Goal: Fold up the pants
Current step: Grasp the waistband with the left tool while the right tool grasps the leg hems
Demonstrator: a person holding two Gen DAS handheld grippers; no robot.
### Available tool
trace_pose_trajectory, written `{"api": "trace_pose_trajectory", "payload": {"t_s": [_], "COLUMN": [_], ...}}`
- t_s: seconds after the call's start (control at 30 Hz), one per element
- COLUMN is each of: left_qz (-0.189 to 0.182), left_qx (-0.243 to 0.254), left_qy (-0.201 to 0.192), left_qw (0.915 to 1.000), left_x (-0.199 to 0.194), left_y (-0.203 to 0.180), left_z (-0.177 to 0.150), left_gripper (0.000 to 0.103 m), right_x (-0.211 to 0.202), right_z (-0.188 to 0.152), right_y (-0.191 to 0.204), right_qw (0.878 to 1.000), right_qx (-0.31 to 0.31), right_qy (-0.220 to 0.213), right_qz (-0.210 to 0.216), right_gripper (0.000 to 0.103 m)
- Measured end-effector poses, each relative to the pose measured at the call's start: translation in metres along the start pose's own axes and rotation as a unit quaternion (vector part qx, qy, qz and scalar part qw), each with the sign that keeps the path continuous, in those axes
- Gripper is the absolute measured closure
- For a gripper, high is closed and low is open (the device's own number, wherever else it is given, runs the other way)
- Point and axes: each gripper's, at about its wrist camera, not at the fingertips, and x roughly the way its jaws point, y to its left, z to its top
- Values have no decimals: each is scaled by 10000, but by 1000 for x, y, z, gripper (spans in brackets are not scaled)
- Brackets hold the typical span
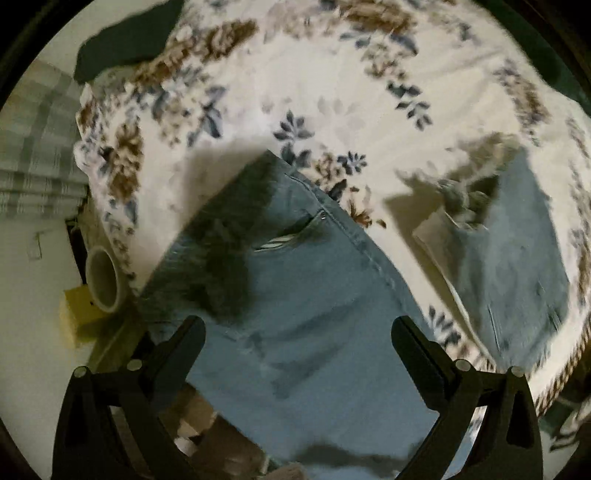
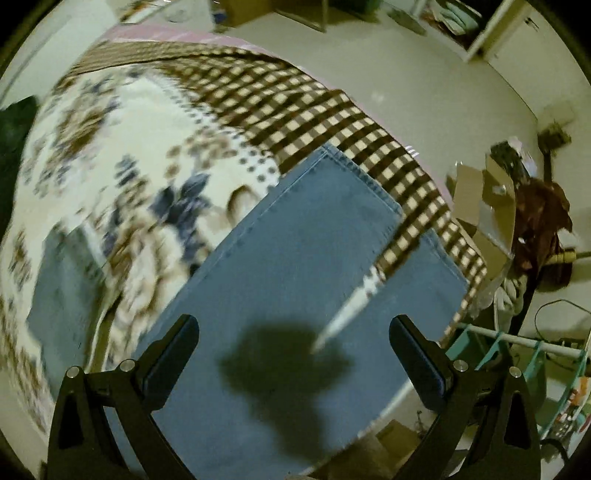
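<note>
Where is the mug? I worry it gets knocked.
In the left wrist view, the mug sits at far left, beside the floral bedspread's edge, left of the jeans.

Bed covered by a white floral spread [image 1: 332,74], with a brown checked border [image 2: 295,99] along its far right edge. Floor [image 2: 424,85] pale and glossy. Open cardboard box [image 2: 484,206] on the floor right of the bed; white shelving [image 2: 480,29] far right. Plaid fabric [image 1: 33,147] at left. A cup [image 1: 105,278] lies on its side at the left edge. Lighting dim, shadows hard.
</note>
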Motion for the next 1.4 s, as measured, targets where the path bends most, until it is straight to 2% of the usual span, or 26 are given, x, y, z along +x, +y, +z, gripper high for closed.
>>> {"api": "trace_pose_trajectory", "payload": {"t_s": [0.2,0.3,0.47,0.57,0.63,0.67,0.73,0.83,0.87,0.9,0.93,0.97,1.0,1.13,1.3,1.4], "left_qz": [195,259,626,699,661,646,662,351,148,-7,-173,-290,-430,-927,-1520,-1853], "left_qx": [-325,-490,-691,-785,-705,-598,-407,-478,-548,-585,-595,-584,-567,-573,-502,-463], "left_qy": [231,337,375,337,313,293,140,-42,-156,-206,-257,-304,-340,-451,-651,-798], "left_qw": [9990,9979,9949,9939,9948,9957,9969,9982,9983,9981,9977,9974,9969,9930,9850,9783], "left_x": [58,84,120,134,146,151,151,144,141,137,132,128,123,103,71,43], "left_y": [-31,-40,-38,-30,-27,-27,-27,-15,-7,-1,6,12,19,49,97,103], "left_z": [39,59,86,94,98,99,96,93,92,90,88,86,84,76,61,31], "left_gripper": [0,0,0,6,36,44,70,83,83,84,86,87,89,91,91,91], "right_x": [84,106,142,158,169,175,182,182,180,179,177,174,170,142,87,51], "right_z": [55,68,90,99,103,104,104,104,104,102,100,99,96,87,68,51], "right_y": [18,18,26,35,40,43,47,49,48,45,41,40,38,24,-3,-30], "right_qw": [9983,9970,9936,9925,9919,9914,9907,9919,9926,9931,9936,9938,9939,9967,9980,9956], "right_qx": [319,476,771,812,769,759,790,731,656,595,534,508,520,485,354,336], "right_qy": [361,477,682,780,854,922,985,926,902,891,886,889,894,640,276,69], "right_qz": [-317,-368,-456,-487,-542,-543,-505,-468,-475,-468,-459,-432,-393,-127,455,876], "right_gripper": [0,0,0,0,0,0,3,17,30,47,59,82,93,97,98,98]}}
